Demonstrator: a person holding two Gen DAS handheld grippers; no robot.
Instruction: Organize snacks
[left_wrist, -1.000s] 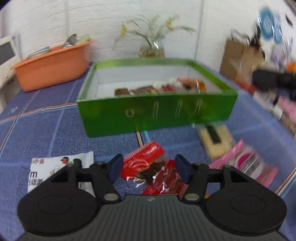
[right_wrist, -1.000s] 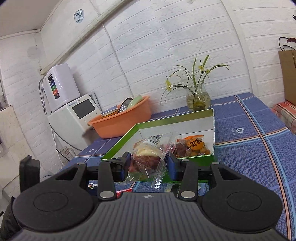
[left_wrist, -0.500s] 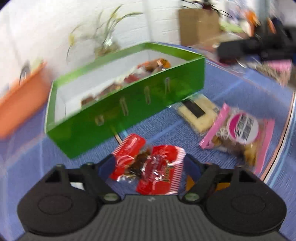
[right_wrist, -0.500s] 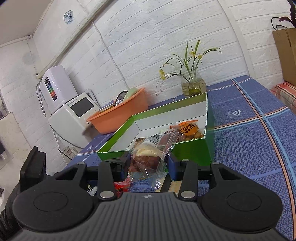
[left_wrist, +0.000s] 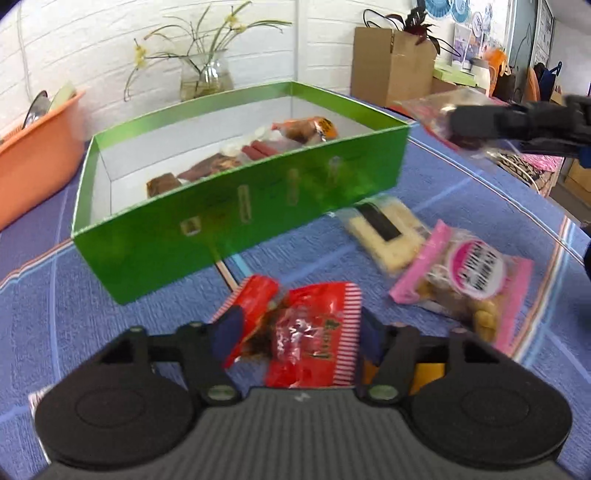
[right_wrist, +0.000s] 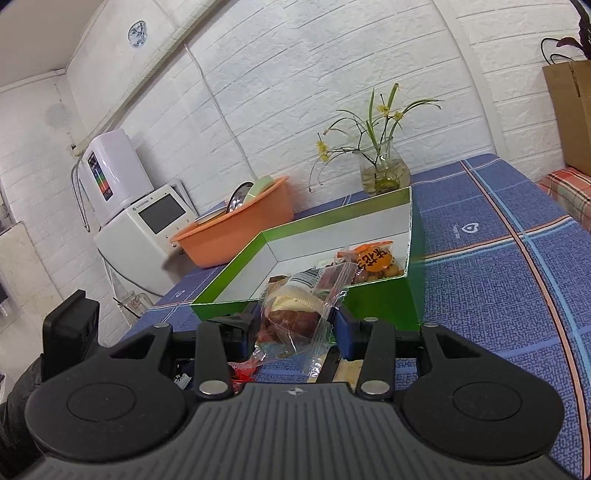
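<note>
A green box (left_wrist: 240, 218) with several snacks inside stands on the blue tablecloth; it also shows in the right wrist view (right_wrist: 384, 310). My left gripper (left_wrist: 301, 328) is open around two red snack packets (left_wrist: 314, 343) lying on the cloth. My right gripper (right_wrist: 295, 328) is shut on a clear snack bag (right_wrist: 295, 314) and holds it in the air by the box's near right corner. In the left wrist view the right gripper (left_wrist: 517, 122) hangs at the right with the bag (left_wrist: 436, 114).
A yellow packet (left_wrist: 384, 232) and a pink packet (left_wrist: 469, 273) lie right of the red ones. An orange basin (right_wrist: 236, 232), a flower vase (right_wrist: 384, 173) and a white appliance (right_wrist: 144, 229) stand behind the box. A cardboard box (left_wrist: 391, 70) is at the back right.
My left gripper has moved forward over the red packets, which now lie between its fingers. My right gripper has carried the clear bag closer to the green box.
</note>
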